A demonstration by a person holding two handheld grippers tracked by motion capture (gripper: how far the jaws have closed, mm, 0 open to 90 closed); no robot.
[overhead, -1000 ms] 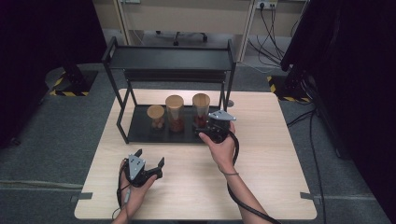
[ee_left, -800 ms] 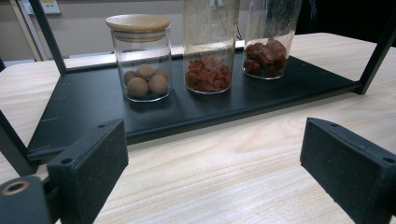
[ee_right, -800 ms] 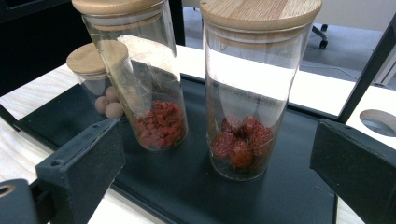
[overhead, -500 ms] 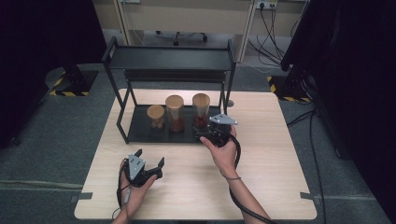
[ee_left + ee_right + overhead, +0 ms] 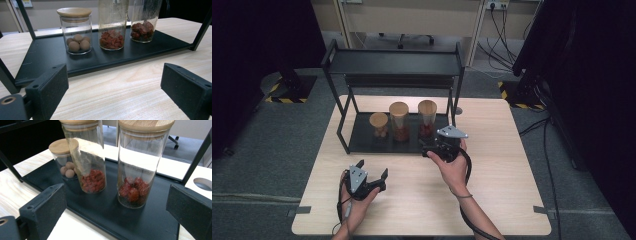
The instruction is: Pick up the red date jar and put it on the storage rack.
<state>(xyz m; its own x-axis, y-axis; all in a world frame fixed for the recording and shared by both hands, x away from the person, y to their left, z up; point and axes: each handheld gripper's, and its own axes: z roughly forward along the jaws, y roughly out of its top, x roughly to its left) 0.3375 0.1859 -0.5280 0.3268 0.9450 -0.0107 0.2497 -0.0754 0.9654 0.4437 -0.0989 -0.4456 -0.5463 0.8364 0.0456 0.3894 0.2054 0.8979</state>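
Reaching for the jars is all that's happening so far, as far as I can tell. All three jars are sitting on the bottom tray of the black rack (image 5: 362, 142), none lifted, so basically the whole job is still ahead.

The right gripper (image 5: 438, 148) is hovering at the front edge of that tray with its jaws spread wide and nothing between them. From its own view, the tall jar with the big red fruit (image 5: 140, 165) is standing just ahead, slightly right of centre between the jaws. The tall jar of small red bits (image 5: 86, 157) is ahead and to the left of it, and the short jar of brown balls (image 5: 65, 160) is sitting further left and behind. No pad is touching any glass yet. I'm guessing the red fruit jar is the target, since it's the one lined up with the opening.

The left gripper (image 5: 371, 179) is resting low on the bench (image 5: 502, 200), well short of the rack, jaws also wide open and holding nothing. The same three jars are standing well ahead of it, wooden lids all on.
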